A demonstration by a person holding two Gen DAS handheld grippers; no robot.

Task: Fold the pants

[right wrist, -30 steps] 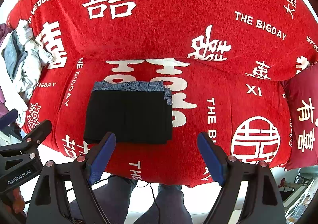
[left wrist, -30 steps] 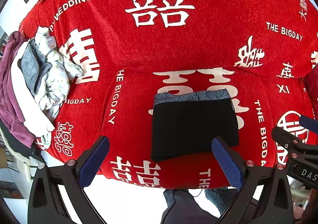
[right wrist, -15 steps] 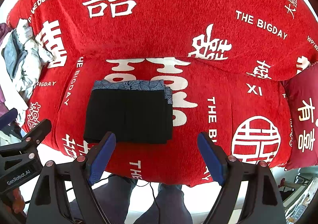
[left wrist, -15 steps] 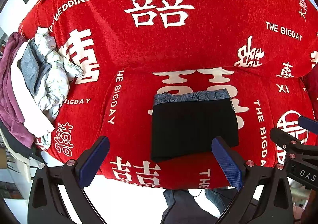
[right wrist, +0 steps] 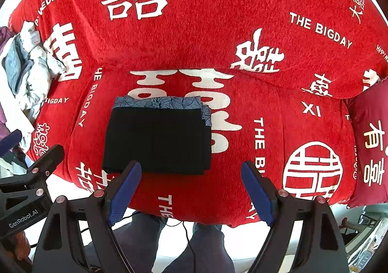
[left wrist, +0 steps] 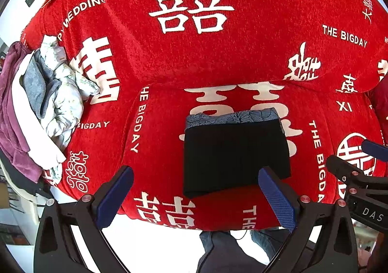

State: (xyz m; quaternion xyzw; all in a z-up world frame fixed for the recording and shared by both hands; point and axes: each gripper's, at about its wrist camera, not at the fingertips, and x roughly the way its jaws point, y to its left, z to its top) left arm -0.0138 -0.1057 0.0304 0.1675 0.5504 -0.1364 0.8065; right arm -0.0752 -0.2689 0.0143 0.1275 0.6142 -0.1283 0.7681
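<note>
Black pants, folded into a neat rectangle, lie on top of a folded blue patterned garment on the red sofa seat. They show in the right wrist view too. My left gripper is open and empty, held above the seat's front edge, just in front of the pants. My right gripper is open and empty, in front of the pants and a little to their right. Each gripper shows at the edge of the other's view.
A heap of unfolded clothes in white, grey and purple lies on the sofa's left arm. A dark red cushion sits at the right end. The person's legs stand below the seat's front edge.
</note>
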